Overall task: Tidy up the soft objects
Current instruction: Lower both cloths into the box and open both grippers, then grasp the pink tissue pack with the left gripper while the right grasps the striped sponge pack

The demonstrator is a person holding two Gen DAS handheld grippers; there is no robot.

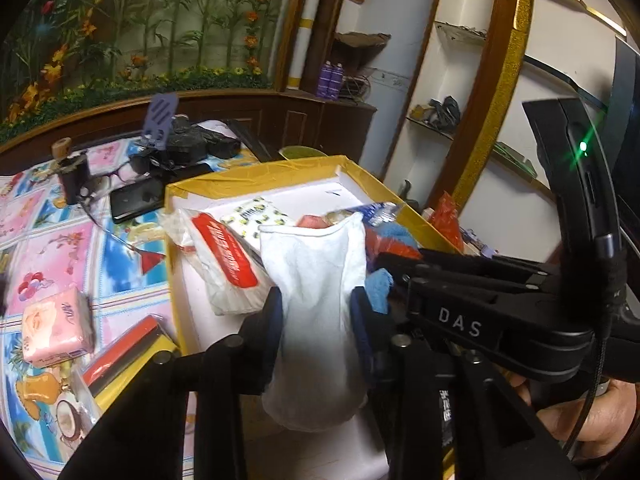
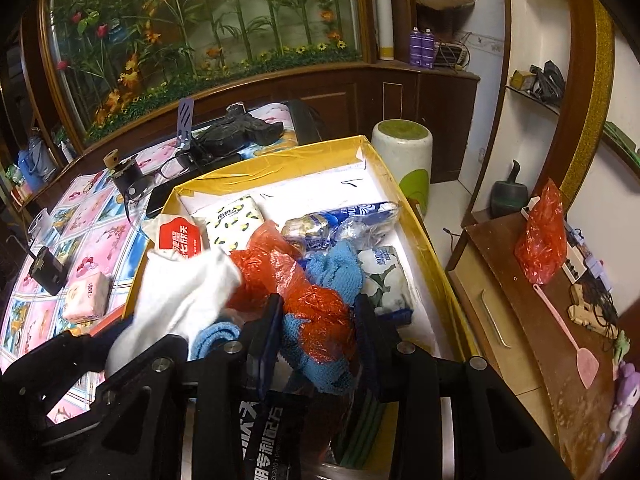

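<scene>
A yellow box with a white inside holds tissue packs, a red plastic bag and a blue towel. My left gripper is open over the box's near end, and a white cloth lies loosely between its fingers. The right gripper is beside it on the right, shut on the blue towel with crumpled red bag caught in. A pink tissue pack sits on the tablecloth left of the box.
A phone, glasses and black gear lie on the patterned tablecloth behind the box. A red and yellow pack leans by the box's near left corner. A white stool and a wooden cabinet stand to the right.
</scene>
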